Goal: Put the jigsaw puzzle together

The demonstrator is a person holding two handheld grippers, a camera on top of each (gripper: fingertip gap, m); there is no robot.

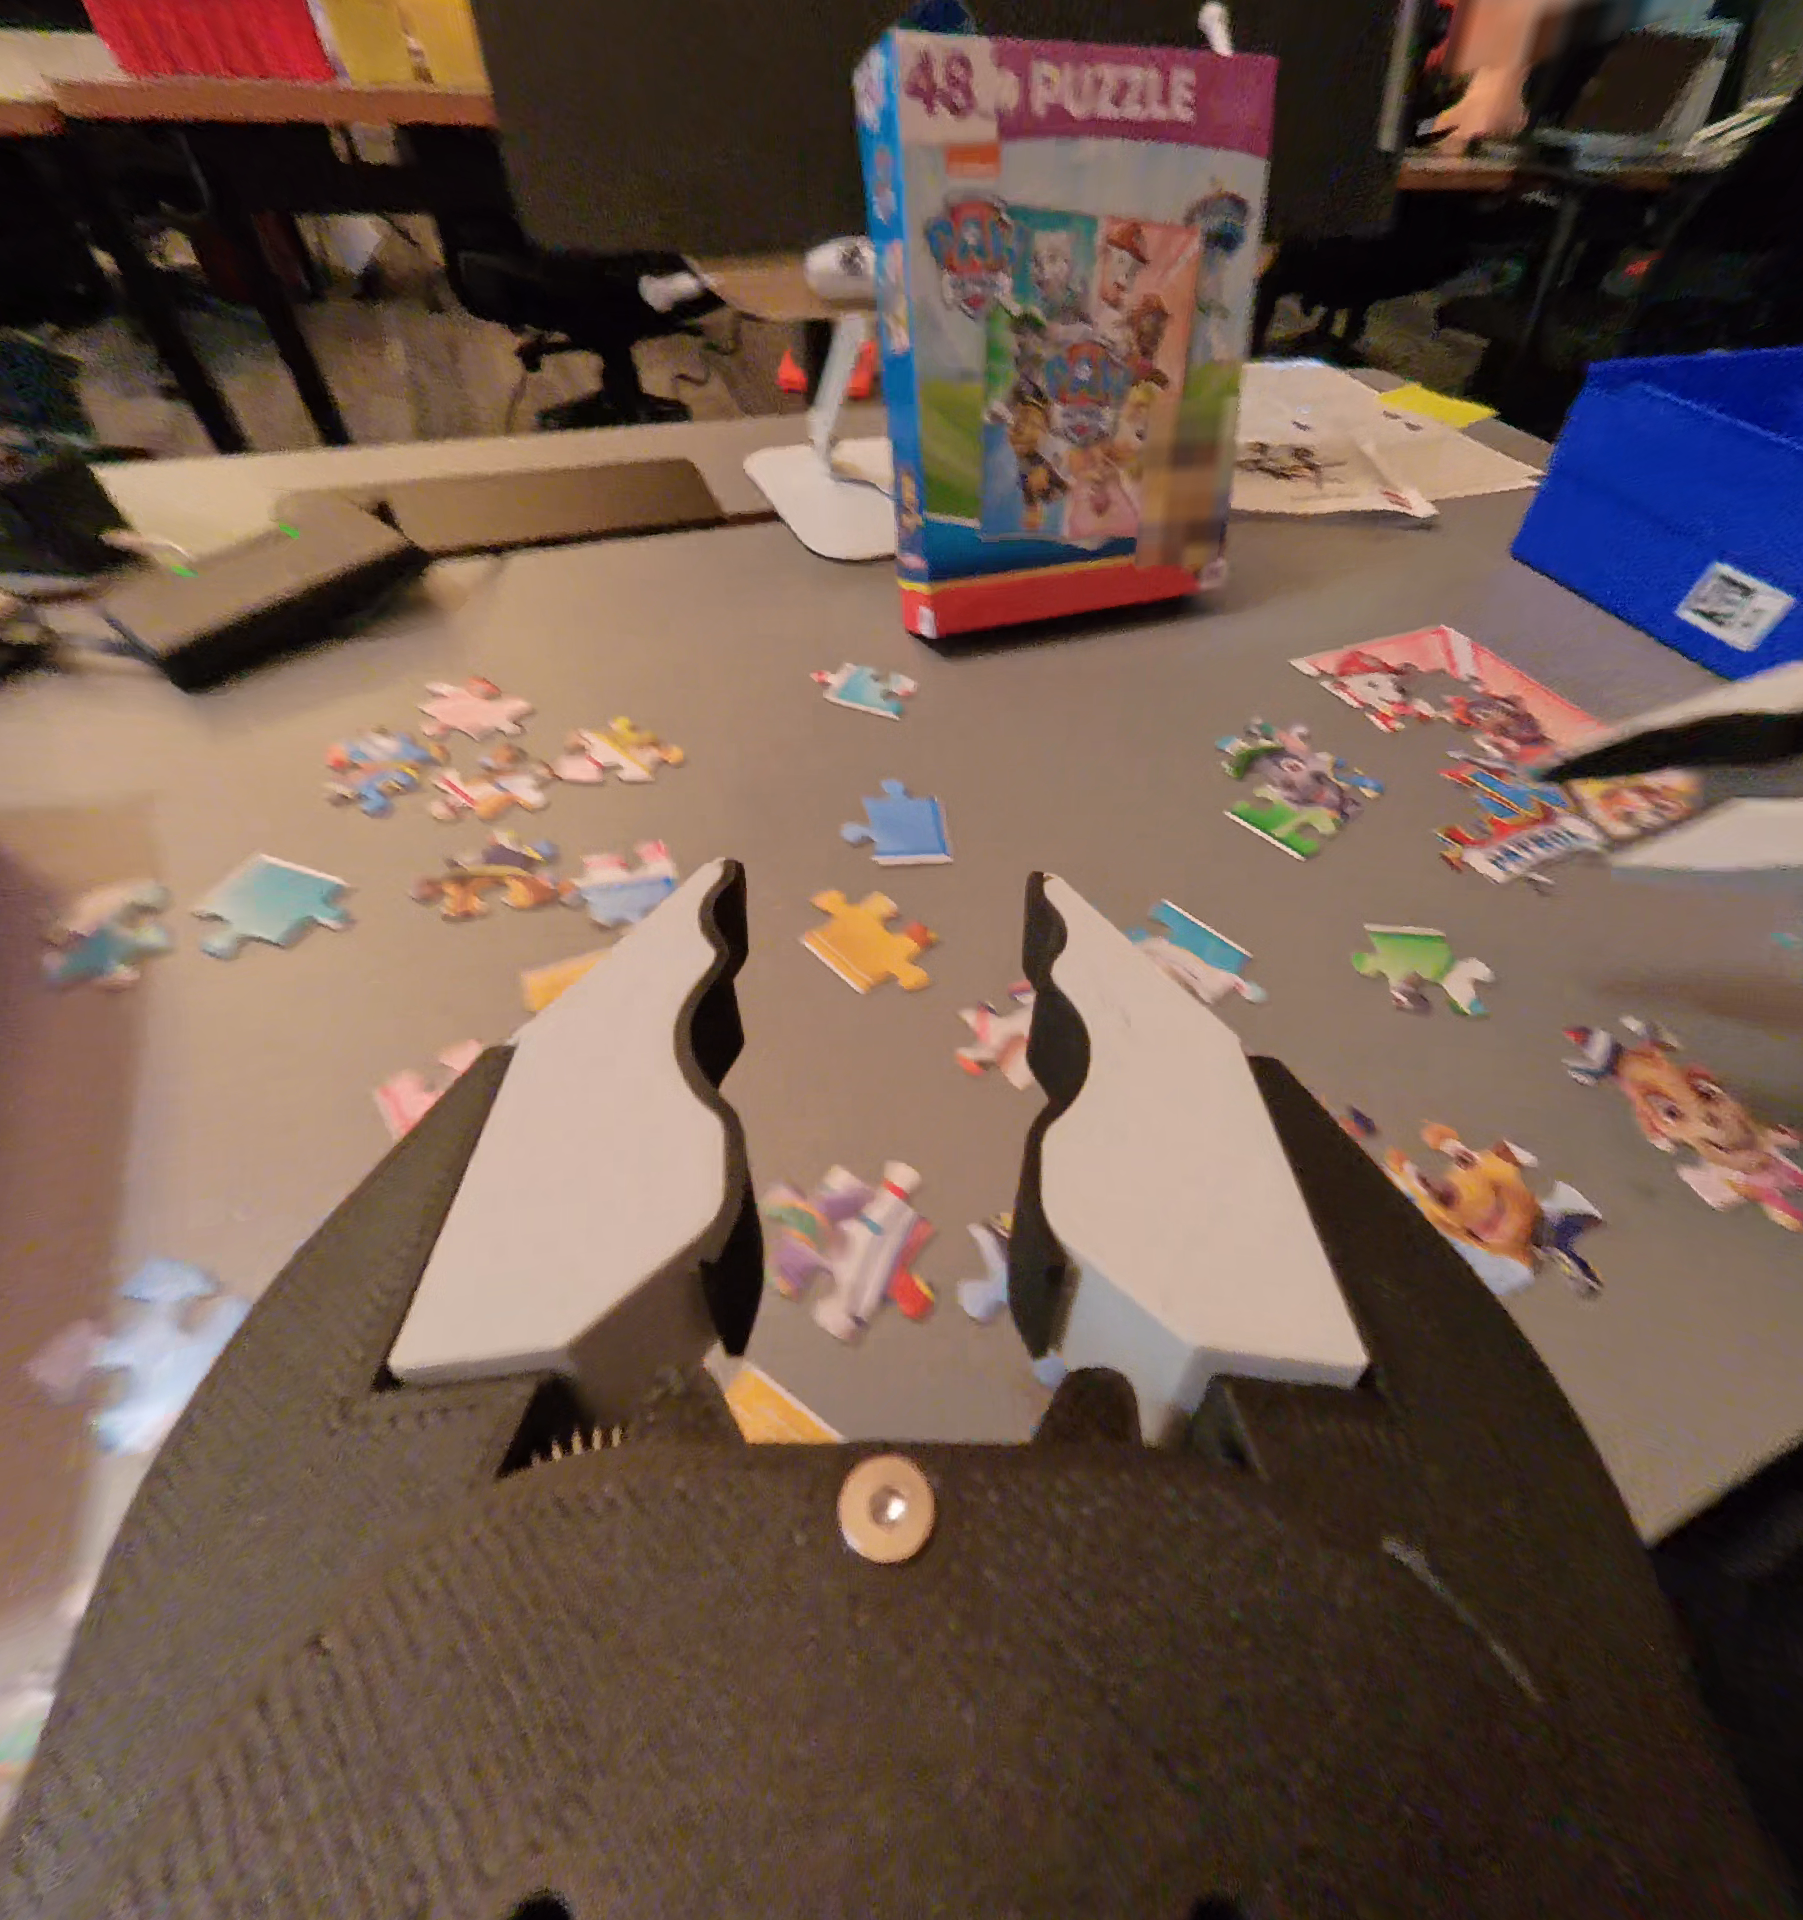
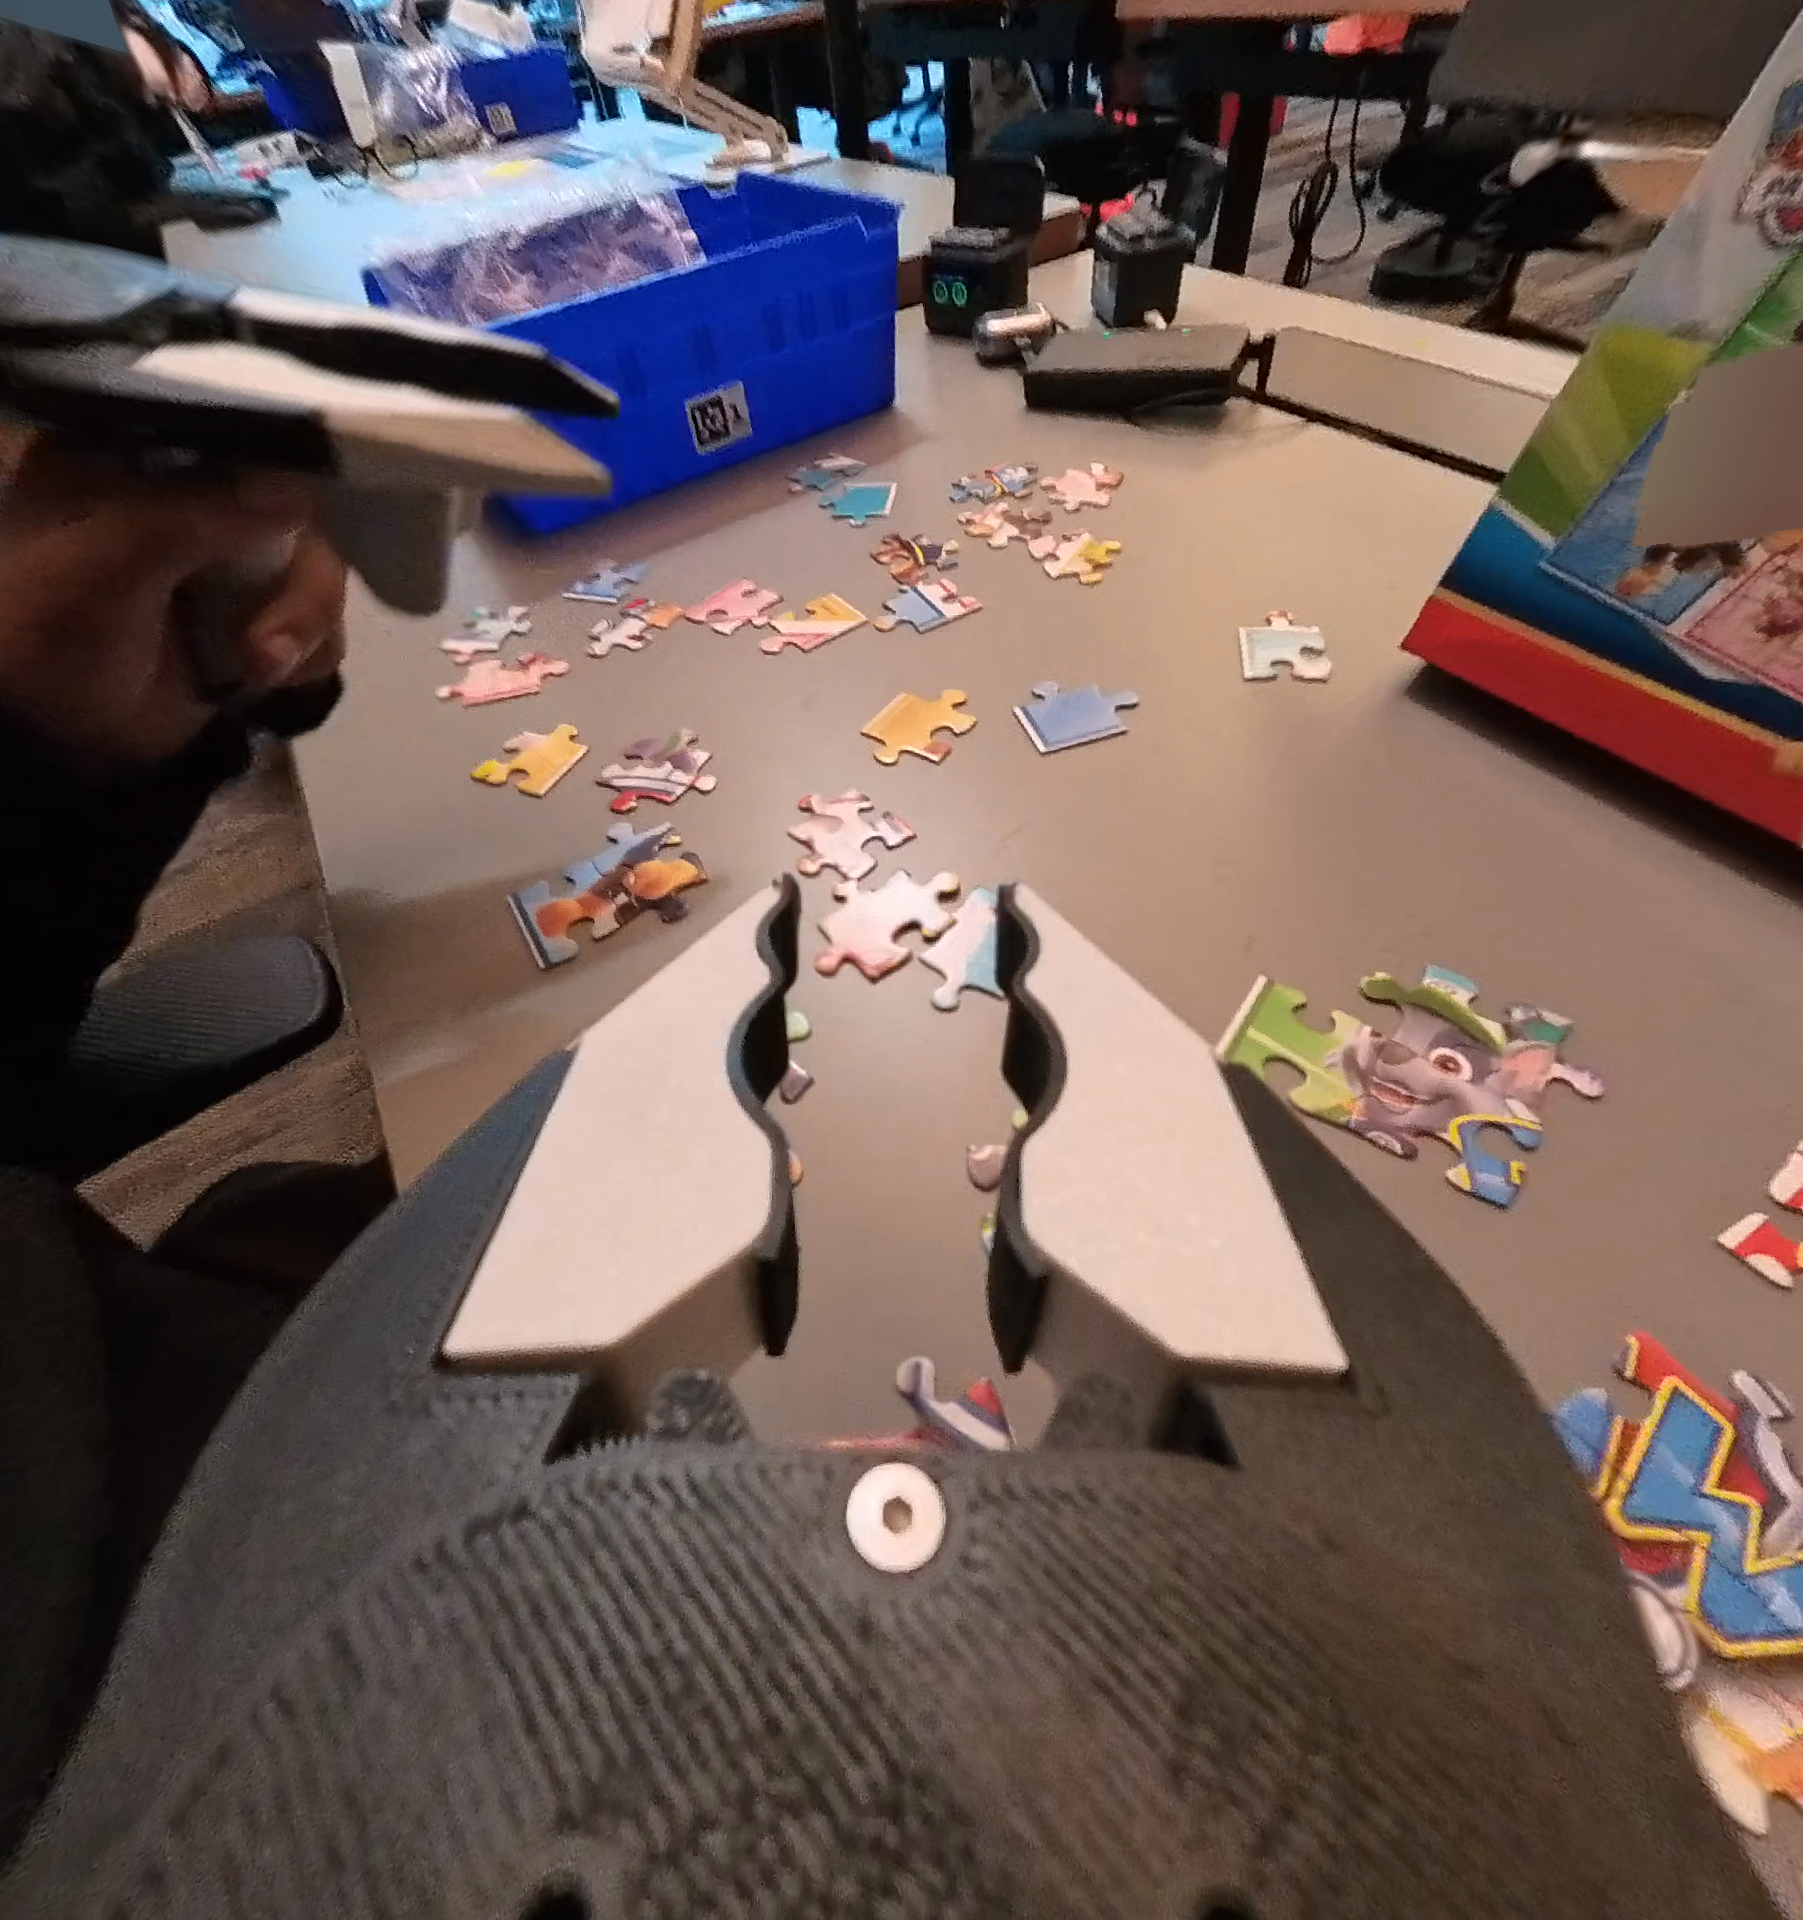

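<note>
Loose jigsaw pieces lie scattered on a grey table [image 1: 1136,707]. My left gripper [image 1: 886,883] is open and empty above the table, with an orange piece [image 1: 869,940] and a blue piece [image 1: 902,824] just past its fingertips. It also shows at the upper left of the right wrist view [image 2: 564,436]. My right gripper [image 2: 897,899] is open and holds nothing. A pink-white piece [image 2: 881,920] and a pale blue piece [image 2: 970,951] lie on the table between and below its fingertips. The right gripper's tips also show at the right edge of the left wrist view [image 1: 1603,779].
An upright puzzle box [image 1: 1063,343] stands at the back of the table. A blue bin [image 1: 1707,499] sits at the right rear. Joined clusters of pieces [image 2: 1416,1081] lie to the right. Black devices [image 1: 253,603] sit at the back left. A person's arm [image 2: 97,623] is at the left. About 11 cm separates my right fingertips from the pale blue piece [image 2: 970,951].
</note>
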